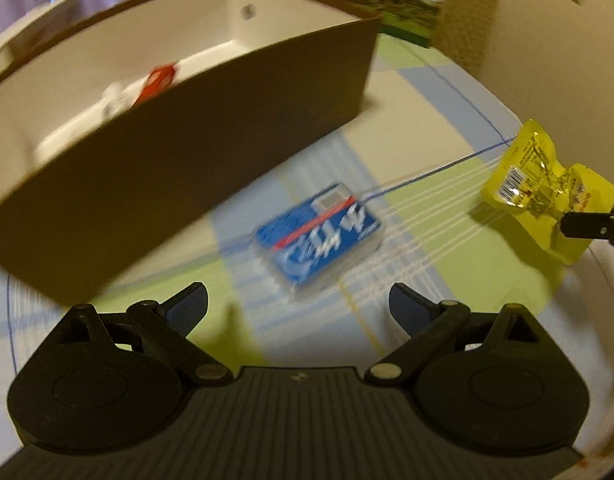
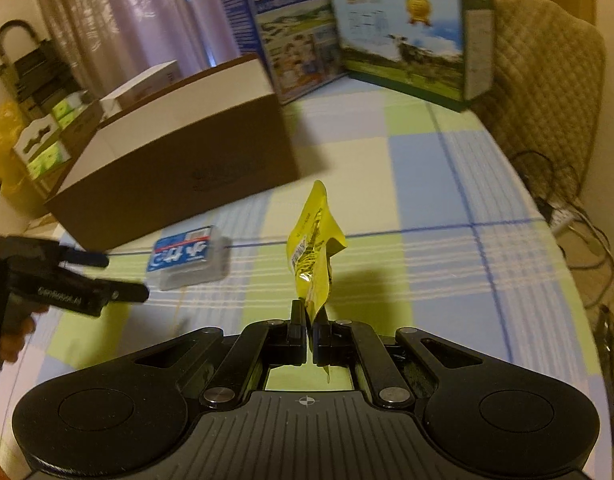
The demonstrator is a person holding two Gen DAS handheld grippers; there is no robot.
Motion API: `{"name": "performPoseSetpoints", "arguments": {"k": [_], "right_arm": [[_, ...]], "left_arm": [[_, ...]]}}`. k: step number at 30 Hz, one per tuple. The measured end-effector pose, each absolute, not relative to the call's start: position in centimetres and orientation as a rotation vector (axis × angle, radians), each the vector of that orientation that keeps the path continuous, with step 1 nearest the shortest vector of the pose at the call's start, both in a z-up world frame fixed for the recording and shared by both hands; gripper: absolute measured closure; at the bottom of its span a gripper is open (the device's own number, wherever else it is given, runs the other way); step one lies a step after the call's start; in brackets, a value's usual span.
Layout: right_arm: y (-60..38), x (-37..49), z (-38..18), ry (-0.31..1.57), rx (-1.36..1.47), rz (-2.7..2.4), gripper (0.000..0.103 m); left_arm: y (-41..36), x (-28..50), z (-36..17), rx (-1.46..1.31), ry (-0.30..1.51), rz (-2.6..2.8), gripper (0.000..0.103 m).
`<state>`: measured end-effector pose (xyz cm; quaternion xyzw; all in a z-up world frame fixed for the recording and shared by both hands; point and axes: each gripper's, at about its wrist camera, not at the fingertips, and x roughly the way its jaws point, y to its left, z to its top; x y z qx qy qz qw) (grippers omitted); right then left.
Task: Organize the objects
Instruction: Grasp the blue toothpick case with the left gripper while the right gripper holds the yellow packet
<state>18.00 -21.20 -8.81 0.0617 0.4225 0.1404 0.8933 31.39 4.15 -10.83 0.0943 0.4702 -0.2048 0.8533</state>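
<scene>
The right gripper (image 2: pixel 309 322) has its jaws clenched on the bottom edge of a yellow foil sachet (image 2: pixel 313 252), which stands up off the checked cloth of the desk (image 2: pixel 447 184), crumpled and thin; it looks very light and limp, so a pinch on the sealed edge seems enough, though the glossy film could slip (a firmer bite further in from the rim would likely be safer). The left gripper (image 1: pixel 298 304) hangs over a small blue packet in clear wrap (image 1: pixel 319 236), jaws released and standing wide, nothing between them. That packet lies flat on the desk just right of the open brown cardboard box (image 1: pixel 211 128), looks boxy and fairly stiff, and would probably take a grip across its short sides. Inside the box a red-and-white item (image 1: pixel 155 80) lies, too blurred to name.
</scene>
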Motion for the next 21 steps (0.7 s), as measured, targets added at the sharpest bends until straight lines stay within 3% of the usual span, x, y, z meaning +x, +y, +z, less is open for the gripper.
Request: {"name": "performPoseSetpoints", "arguments": {"k": [13, 19, 21], "right_arm": [[-25.3, 16.7, -8.7, 0.888, 0.179, 0.160, 0.103], [-25.7, 16.6, -8.8, 0.892, 0.188, 0.149, 0.103], [-25.7, 16.6, -8.8, 0.891, 0.187, 0.149, 0.103]], "left_arm": [[-0.3, 36.1, -13.1, 0.374, 0.951, -0.568, 0.008], [-1.0, 36.4, -14.2, 0.373, 0.983, -0.577, 0.013], [-1.1, 36.0, -14.3, 0.365, 0.989, -0.586, 0.020]]}}
